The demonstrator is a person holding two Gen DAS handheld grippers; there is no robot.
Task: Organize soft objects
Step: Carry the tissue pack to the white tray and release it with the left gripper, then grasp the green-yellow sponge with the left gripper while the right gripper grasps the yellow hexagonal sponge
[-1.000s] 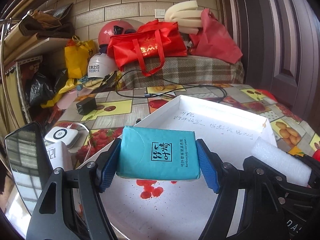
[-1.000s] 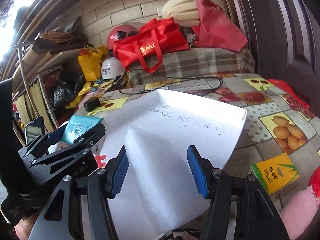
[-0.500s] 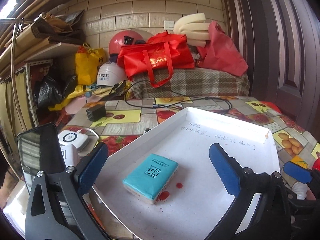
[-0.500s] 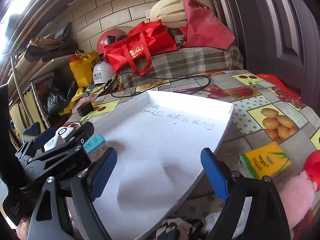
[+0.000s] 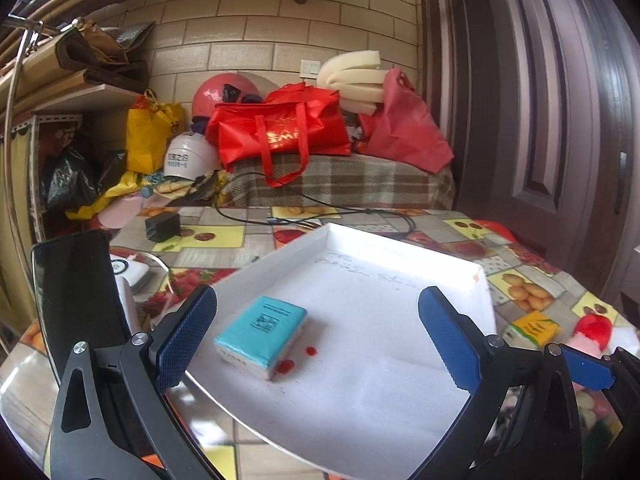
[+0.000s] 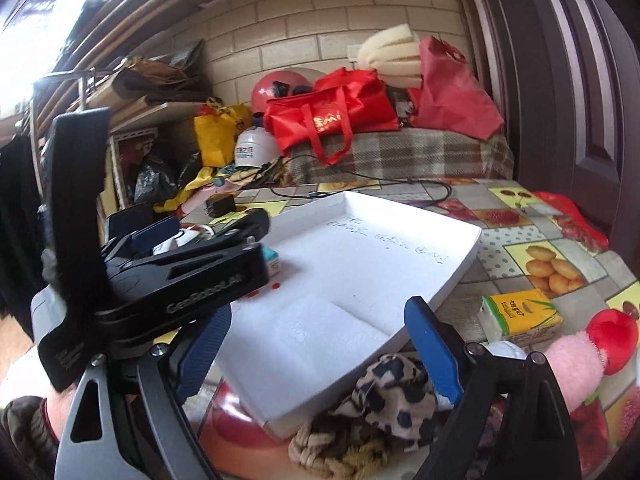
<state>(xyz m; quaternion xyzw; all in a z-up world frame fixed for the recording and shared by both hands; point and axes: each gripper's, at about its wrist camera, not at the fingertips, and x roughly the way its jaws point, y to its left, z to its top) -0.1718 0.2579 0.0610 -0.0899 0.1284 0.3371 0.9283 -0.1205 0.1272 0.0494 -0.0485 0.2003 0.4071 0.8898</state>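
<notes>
A teal tissue pack (image 5: 261,335) lies flat in the white foam tray (image 5: 400,264), near its left side. My left gripper (image 5: 318,342) is open and empty, raised above the tray just behind the pack. A white foam block (image 6: 328,330) lies in the tray's near part (image 6: 460,276). My right gripper (image 6: 320,354) is open and empty above that block. The left gripper's body (image 6: 180,280) hides most of the tissue pack (image 6: 273,259) in the right wrist view.
Right of the tray on the fruit-print tablecloth lie a yellow tissue pack (image 6: 520,314), a pink and red plush toy (image 6: 588,354) and a leopard-print cloth (image 6: 384,388). A black cable (image 5: 320,216), a charger (image 5: 162,227) and a phone (image 5: 76,304) lie left and behind.
Both grippers opened: the left let the teal tissue pack go into the tray, the right let the white foam block go. Both then drew back and up.
</notes>
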